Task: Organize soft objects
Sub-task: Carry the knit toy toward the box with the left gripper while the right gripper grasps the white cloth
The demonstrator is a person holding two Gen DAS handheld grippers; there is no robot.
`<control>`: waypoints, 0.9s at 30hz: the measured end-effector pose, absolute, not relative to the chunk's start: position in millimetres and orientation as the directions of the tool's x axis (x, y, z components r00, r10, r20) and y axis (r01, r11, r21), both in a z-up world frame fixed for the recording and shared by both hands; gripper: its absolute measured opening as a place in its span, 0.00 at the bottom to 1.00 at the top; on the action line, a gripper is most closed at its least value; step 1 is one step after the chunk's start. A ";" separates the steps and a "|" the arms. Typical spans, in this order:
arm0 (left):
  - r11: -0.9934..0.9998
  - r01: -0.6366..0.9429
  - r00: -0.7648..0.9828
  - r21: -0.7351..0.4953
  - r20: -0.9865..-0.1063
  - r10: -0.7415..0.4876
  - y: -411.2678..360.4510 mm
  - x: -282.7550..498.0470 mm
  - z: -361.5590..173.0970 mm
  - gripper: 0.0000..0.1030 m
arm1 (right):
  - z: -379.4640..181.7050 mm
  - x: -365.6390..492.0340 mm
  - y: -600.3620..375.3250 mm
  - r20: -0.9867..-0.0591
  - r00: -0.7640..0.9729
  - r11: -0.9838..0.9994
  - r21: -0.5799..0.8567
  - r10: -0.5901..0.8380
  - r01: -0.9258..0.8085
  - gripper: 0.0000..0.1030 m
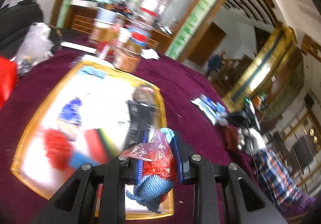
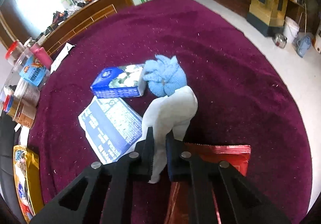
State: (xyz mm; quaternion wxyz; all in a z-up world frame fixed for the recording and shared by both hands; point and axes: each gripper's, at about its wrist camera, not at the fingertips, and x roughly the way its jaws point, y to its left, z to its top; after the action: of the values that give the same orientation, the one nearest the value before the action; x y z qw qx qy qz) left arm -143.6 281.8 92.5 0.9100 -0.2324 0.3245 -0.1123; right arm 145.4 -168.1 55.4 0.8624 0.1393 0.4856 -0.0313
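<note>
Two grippers in view, both clamped on soft items. Biggest thing first: the maroon tablecloth covers the round table under both tools.

Next, the yellow-rimmed tray sits ahead and left of our left gripper, under its nose. Contents are motion-blurred; we make out red, blue and dark shapes but can't name them. In the right wrist view the same tray is far left of the right gripper.

Blue-and-white leaflet lies flat just ahead-left of our right gripper. Blue tissue box is beyond the leaflet, touching or nearly touching the knit bundle. Red foil packet lies right under the right finger, partly hidden by the frame.

Cluster of jars and canisters stands far left of the right gripper, beyond the tray.

Right gripper: jaws closed on a white cloth, which runs forward between the fingers to a light-blue knit ball at its far end, resting on the tablecloth.

Left gripper: jaws closed on a light-blue knit piece wrapped with crinkled red plastic film. Knit hangs below the fingers and pokes out above the tips, over the tray's near right corner.

A plaid sleeve shows to the right of the left gripper.
</note>
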 end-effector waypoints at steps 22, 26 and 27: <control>0.846 -0.139 0.788 -0.515 -0.575 -0.221 347.5 -161.3 67.7 0.25 | 153.1 11.3 -44.4 -0.654 0.541 0.849 0.420 0.529 -0.322 0.08; 0.851 -0.175 0.771 -0.496 -0.607 -0.195 351.9 -154.5 61.4 0.25 | 151.1 -8.5 1.4 -0.650 0.444 0.784 0.454 0.617 -0.424 0.08; 0.855 -0.186 0.767 -0.484 -0.616 -0.181 352.6 -152.6 59.6 0.25 | 149.3 -13.4 13.4 -0.651 0.415 0.766 0.463 0.635 -0.446 0.08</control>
State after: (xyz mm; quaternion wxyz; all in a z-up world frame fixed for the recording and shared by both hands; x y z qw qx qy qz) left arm -152.6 352.6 59.6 0.9005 -0.2691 0.3415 0.0014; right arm -13.4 13.4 149.3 0.8340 0.1092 0.4330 0.3241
